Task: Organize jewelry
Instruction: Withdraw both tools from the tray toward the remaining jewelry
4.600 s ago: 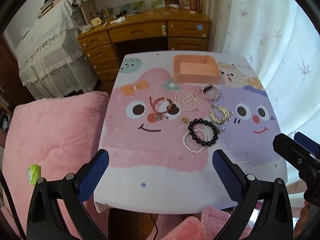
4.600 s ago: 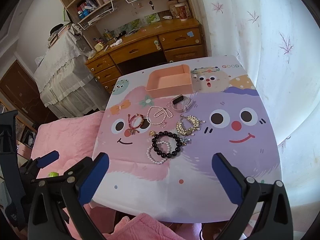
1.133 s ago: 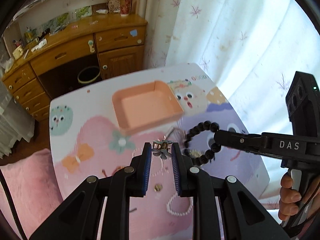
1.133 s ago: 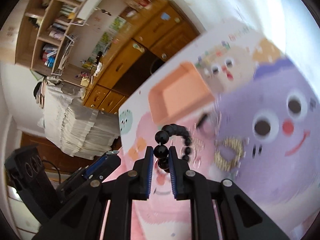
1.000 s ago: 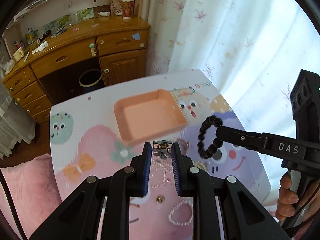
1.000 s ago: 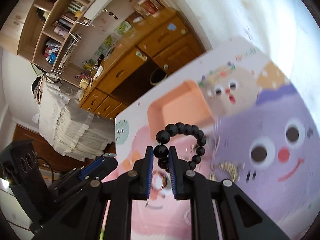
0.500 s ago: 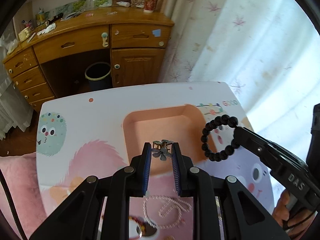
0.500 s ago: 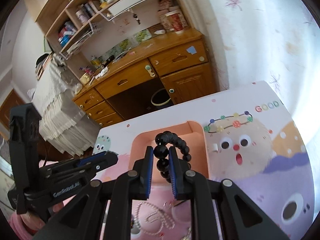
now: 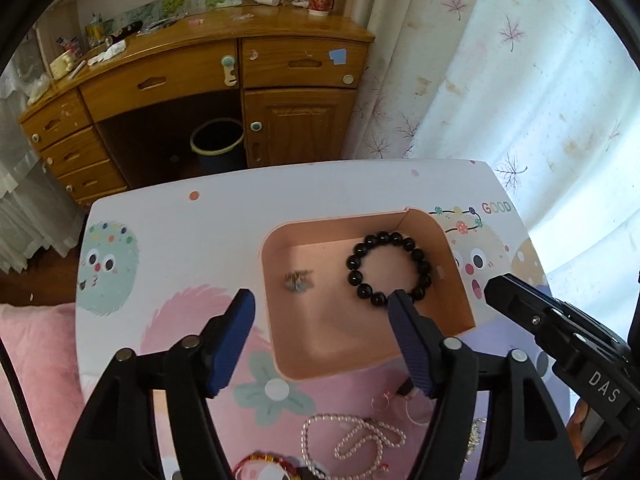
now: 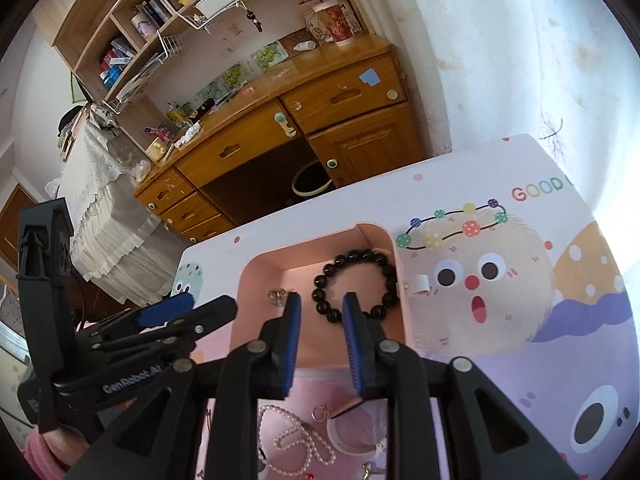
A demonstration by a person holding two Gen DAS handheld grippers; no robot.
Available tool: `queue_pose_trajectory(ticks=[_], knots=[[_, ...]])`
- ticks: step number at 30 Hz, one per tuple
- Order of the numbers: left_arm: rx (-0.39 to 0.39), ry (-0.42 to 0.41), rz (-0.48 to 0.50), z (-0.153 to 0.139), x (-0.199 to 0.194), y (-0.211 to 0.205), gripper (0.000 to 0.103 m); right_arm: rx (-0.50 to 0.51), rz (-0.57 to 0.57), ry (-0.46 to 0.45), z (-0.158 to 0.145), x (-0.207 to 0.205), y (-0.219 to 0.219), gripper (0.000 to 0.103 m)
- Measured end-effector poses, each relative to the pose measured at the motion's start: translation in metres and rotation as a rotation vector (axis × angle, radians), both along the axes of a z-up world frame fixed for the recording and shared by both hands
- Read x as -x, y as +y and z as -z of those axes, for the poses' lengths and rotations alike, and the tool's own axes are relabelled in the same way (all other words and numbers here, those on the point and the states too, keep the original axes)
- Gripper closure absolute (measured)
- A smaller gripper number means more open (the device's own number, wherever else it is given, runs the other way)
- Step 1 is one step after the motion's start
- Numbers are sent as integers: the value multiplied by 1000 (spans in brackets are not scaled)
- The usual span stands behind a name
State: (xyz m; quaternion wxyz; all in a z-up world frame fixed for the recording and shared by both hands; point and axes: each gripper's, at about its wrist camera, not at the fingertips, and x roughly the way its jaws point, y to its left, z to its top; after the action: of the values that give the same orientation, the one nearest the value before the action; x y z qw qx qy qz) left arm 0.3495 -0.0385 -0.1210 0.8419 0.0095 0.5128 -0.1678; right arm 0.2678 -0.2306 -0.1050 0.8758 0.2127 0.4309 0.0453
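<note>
Inside the pink tray (image 9: 280,344), a black bead bracelet (image 9: 390,268) and a small flower charm (image 9: 298,280) lie freshly dropped. Above the tray, left gripper (image 9: 320,340) and right gripper (image 10: 320,328) are both opening, empty. Next, likely, comes the pearl strand (image 9: 352,438) just outside the tray.

In the left wrist view the small silver charm (image 9: 297,280) in the pink tray (image 9: 280,344) is blurred, its shape unreadable. At six o'clock, the red cord bracelet (image 9: 264,465) is cut by the frame edge. In the right wrist view a blue pad hides part of the charm.
</note>
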Motion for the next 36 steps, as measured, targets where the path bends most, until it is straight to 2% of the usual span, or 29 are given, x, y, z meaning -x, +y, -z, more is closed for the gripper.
queue_pose_trajectory(ticks=[2, 4, 6, 8, 11, 14, 16, 19, 22, 26, 29, 32, 36], knots=[[5, -1, -10, -8, 5, 5, 34, 1, 6, -9, -7, 6, -1, 72], [-16, -10, -26, -20, 12, 11, 24, 1, 14, -23, -17, 16, -1, 67], [-32, -24, -28, -33, 22, 17, 22, 0, 18, -37, -27, 30, 1, 60], [-45, -37, -28, -47, 35, 26, 22, 6, 18, -39, -37, 46, 4, 59], [-96, -77, -30, -71, 64, 44, 22, 16, 15, -23, -49, 68, 11, 59], [-97, -102, -23, -92, 96, 65, 21, 40, 15, -28, -66, 104, 19, 58], [-91, -111, -25, -102, 116, 79, 16, 65, 11, -42, -75, 127, 25, 53], [-71, -137, -38, -112, 155, 99, 16, 121, -2, -75, -85, 161, 38, 44], [-75, -137, -44, -112, 189, 113, 16, 160, -12, -88, -88, 194, 50, 42], [-75, -124, -39, -100, 232, 123, 16, 161, -14, -72, -83, 228, 59, 40], [-73, -68, -51, -85, 256, 126, 16, 153, -39, -9, -73, 247, 66, 40], [-71, -13, -57, -73, 277, 127, 16, 155, -44, 12, -67, 264, 68, 40], [-74, 5, -26, -69, 296, 121, 16, 184, -53, 23, -66, 274, 67, 40]])
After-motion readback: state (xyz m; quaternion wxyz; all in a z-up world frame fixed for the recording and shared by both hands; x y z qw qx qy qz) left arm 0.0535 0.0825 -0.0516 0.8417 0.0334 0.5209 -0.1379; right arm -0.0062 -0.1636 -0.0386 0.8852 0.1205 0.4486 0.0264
